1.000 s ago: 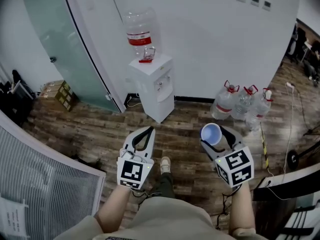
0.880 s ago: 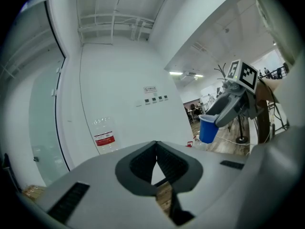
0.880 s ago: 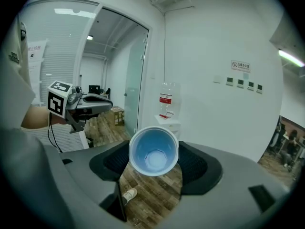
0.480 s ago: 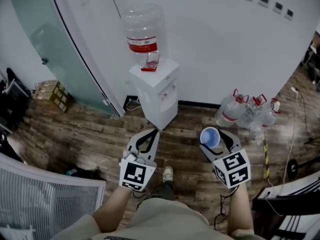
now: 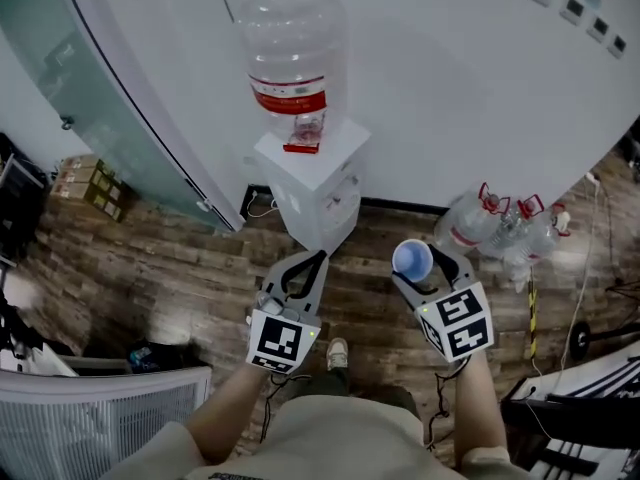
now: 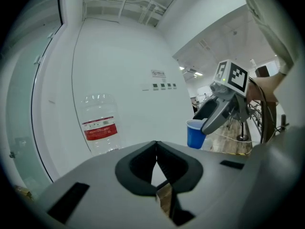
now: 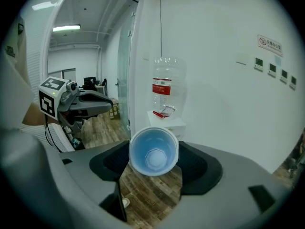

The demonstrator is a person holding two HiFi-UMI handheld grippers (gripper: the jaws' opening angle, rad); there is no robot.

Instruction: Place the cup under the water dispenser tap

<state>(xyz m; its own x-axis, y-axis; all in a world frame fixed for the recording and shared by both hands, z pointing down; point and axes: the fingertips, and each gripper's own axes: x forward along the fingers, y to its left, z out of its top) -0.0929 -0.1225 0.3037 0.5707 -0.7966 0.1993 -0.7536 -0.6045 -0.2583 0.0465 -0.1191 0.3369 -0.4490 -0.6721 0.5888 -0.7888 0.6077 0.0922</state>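
A white water dispenser (image 5: 312, 186) stands against the wall with a big clear bottle (image 5: 291, 63) on top. The dispenser (image 7: 167, 123) and bottle (image 7: 163, 86) also show ahead in the right gripper view. My right gripper (image 5: 416, 263) is shut on a blue cup (image 5: 411, 259), upright and empty, to the right of the dispenser and short of it. The cup (image 7: 153, 151) fills the gap between the jaws. My left gripper (image 5: 320, 257) is shut with nothing in it, its tips just in front of the dispenser's base. From the left gripper view I see the cup (image 6: 194, 134) and the bottle (image 6: 98, 127).
A glass door (image 5: 110, 98) runs along the left, with cardboard boxes (image 5: 84, 184) on the wooden floor beside it. Several spare water bottles (image 5: 495, 224) stand by the wall at the right, near cables (image 5: 585, 268). A white slatted panel (image 5: 90, 418) is at lower left.
Both grippers have moved forward toward the dispenser, which now looks bigger and closer in the head view. The cup stays in the right gripper.
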